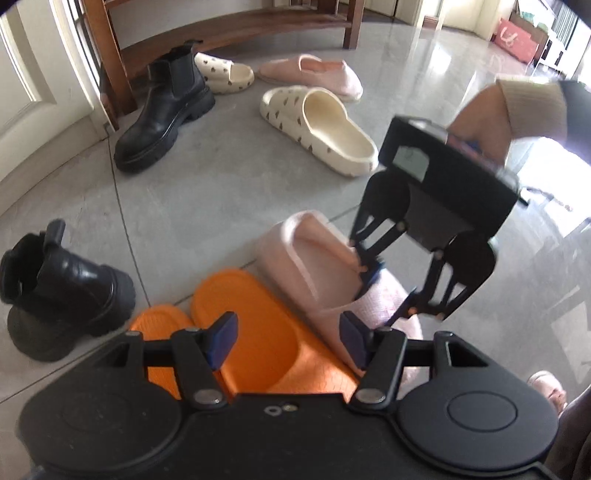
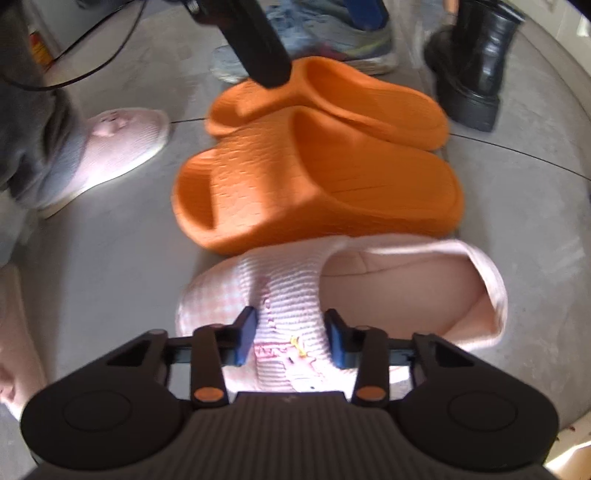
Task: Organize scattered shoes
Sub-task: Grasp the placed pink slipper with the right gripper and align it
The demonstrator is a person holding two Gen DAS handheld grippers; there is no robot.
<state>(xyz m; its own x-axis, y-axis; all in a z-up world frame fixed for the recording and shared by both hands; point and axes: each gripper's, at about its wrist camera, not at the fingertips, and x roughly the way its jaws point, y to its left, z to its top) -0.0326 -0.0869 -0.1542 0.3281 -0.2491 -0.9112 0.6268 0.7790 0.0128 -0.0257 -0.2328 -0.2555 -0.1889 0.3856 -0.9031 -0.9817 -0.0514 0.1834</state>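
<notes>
A pink cloth slipper (image 2: 295,295) lies on the grey floor beside a pair of orange slides (image 2: 317,184). My right gripper (image 2: 290,341) is open, its blue pads on either side of the slipper's upper; from the left wrist view the right gripper (image 1: 384,291) reaches down onto the same pink slipper (image 1: 306,266). My left gripper (image 1: 288,341) is open and empty, hovering over the orange slides (image 1: 258,332). Farther off lie two cream slides (image 1: 317,125), another pink slipper (image 1: 314,74) and two black boots (image 1: 162,107), one of them tipped over (image 1: 62,288).
A wooden bench (image 1: 229,26) stands at the back by a white door. The person's feet, one in a pink slipper (image 2: 110,147) and a grey sneaker (image 2: 325,40), stand close to the orange slides. A black cable (image 2: 92,66) trails on the floor.
</notes>
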